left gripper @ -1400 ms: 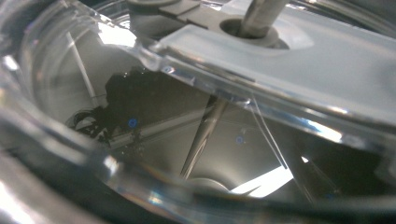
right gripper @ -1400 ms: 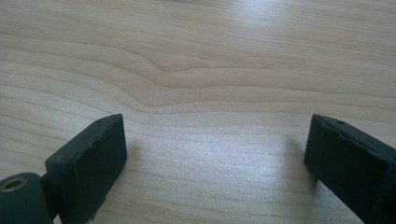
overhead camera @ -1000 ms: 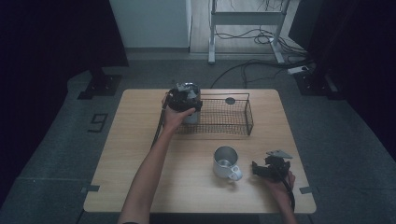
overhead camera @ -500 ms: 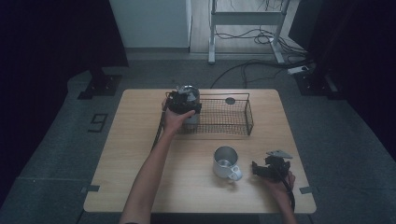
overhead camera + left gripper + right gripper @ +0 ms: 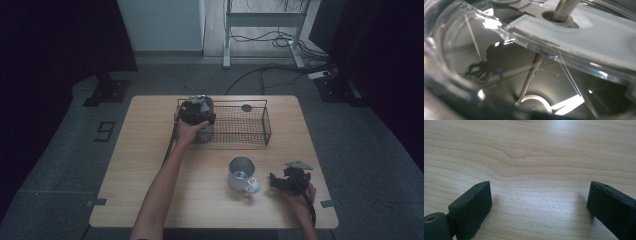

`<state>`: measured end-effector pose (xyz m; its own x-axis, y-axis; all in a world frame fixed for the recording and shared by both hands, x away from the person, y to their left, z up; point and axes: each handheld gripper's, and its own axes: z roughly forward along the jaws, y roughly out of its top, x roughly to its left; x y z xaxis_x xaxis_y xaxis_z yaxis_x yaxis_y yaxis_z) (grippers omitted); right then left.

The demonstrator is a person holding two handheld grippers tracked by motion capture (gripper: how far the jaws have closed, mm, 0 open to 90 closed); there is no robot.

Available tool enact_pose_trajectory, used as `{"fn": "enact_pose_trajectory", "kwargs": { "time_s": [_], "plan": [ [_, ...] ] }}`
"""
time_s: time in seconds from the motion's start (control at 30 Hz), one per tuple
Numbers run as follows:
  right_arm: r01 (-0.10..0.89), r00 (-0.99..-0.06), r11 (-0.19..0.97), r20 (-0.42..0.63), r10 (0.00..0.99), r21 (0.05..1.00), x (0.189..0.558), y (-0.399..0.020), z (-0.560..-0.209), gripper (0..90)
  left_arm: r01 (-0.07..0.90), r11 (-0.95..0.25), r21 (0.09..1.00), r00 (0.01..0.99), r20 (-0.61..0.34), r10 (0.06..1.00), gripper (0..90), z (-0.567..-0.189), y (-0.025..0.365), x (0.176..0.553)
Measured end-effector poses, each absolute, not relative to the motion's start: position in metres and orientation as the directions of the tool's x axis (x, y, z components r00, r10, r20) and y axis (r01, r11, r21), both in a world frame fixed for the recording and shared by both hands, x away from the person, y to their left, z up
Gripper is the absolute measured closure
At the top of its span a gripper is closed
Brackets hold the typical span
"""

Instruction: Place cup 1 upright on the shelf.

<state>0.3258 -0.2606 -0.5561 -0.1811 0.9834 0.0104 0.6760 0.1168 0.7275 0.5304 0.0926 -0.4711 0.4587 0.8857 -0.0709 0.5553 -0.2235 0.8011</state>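
High view first: near the table's [image 5: 150, 200] front edge toward its right corner, we see the right gripper [image 5: 280, 182] resting on the wood in the person's right hand [image 5: 298, 197], its grey three-cornered plate on top. From the right gripper view we find its two black jaws spread wide apart over bare wood grain, with nothing between them. Just to its left, a little farther from the front edge, stands a metal mug [image 5: 241, 173] upright with its mouth open to the camera and its handle toward the front edge; mug and gripper stay apart. Farther on, along the back edge, a black wire basket [image 5: 250, 131] sits, with a small dark round thing [image 5: 246, 108] at its far side. At the basket's left end we see the left hand [image 5: 186, 132] and the left gripper [image 5: 196, 111] at a clear glass container [image 5: 486, 57] with a metal rod [image 5: 562, 8] through its lid. From the left gripper view we look closely into that glass, and we cannot tell how its jaws stand.
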Motion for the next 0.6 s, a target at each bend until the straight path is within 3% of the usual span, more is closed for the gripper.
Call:
{"fn": "enact_pose_trajectory", "kwargs": {
  "time_s": [0.6],
  "plan": [
    [0.673,-0.181,0.116,0.010,0.983,0.730,0.325,-0.261,-0.556,6.5,0.535,-0.243,0.809,0.471,-0.046,0.881,3.4,-0.476,0.094,0.520]
  ]
}}
